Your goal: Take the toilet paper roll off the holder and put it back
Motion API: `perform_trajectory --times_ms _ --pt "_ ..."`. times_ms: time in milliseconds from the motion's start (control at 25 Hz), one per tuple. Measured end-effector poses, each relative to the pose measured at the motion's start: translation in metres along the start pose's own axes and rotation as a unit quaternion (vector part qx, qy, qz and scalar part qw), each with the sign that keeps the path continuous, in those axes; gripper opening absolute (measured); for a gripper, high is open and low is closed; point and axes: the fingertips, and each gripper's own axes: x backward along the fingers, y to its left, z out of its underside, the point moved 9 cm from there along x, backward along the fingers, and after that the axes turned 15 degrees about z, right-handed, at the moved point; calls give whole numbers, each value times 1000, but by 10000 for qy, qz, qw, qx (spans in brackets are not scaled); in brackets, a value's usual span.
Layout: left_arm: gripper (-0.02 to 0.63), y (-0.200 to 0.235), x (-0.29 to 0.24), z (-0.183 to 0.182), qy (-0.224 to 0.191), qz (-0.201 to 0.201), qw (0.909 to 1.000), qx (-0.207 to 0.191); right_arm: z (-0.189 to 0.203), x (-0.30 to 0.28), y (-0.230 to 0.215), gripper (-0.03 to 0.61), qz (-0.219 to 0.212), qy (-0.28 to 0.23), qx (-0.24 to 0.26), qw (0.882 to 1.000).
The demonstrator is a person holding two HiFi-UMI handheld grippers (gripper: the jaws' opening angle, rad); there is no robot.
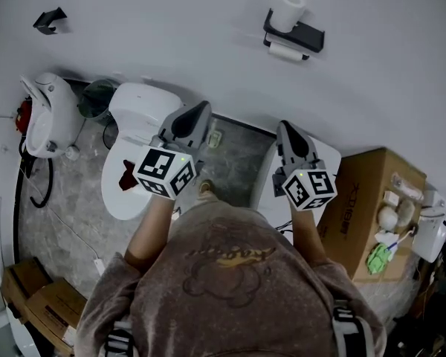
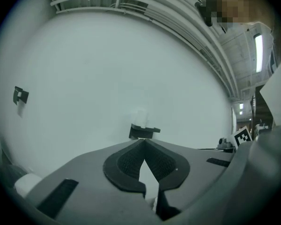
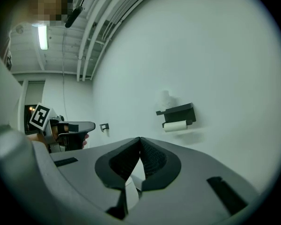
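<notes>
A black holder (image 1: 295, 35) is fixed to the white wall, far ahead of both grippers. One white toilet paper roll (image 1: 286, 51) hangs under it and a second roll (image 1: 289, 9) stands upright on its shelf. My left gripper (image 1: 197, 114) and right gripper (image 1: 286, 129) are held side by side at chest height, pointing at the wall, well short of the holder. Both are shut with nothing between the jaws. In the left gripper view the holder (image 2: 144, 131) sits just above the closed tips (image 2: 143, 141). In the right gripper view the holder (image 3: 178, 112) and hanging roll (image 3: 174, 125) lie up and right of the tips (image 3: 140, 138).
A white toilet (image 1: 136, 143) stands below the left gripper, with a bin (image 1: 97, 99) and a white fixture (image 1: 48, 117) to its left. A cardboard box (image 1: 372, 199) with small items is at the right. A black hook (image 1: 50, 19) is on the wall.
</notes>
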Motion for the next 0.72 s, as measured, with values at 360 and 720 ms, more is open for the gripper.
perform_trajectory --times_ms 360,720 --pt "18 12 -17 -1 64 257 9996 10 -7 -11 0 70 -190 62 31 9998" --pt "18 19 -20 1 89 324 9994 45 -20 -24 4 258 -263 -105 231 9993"
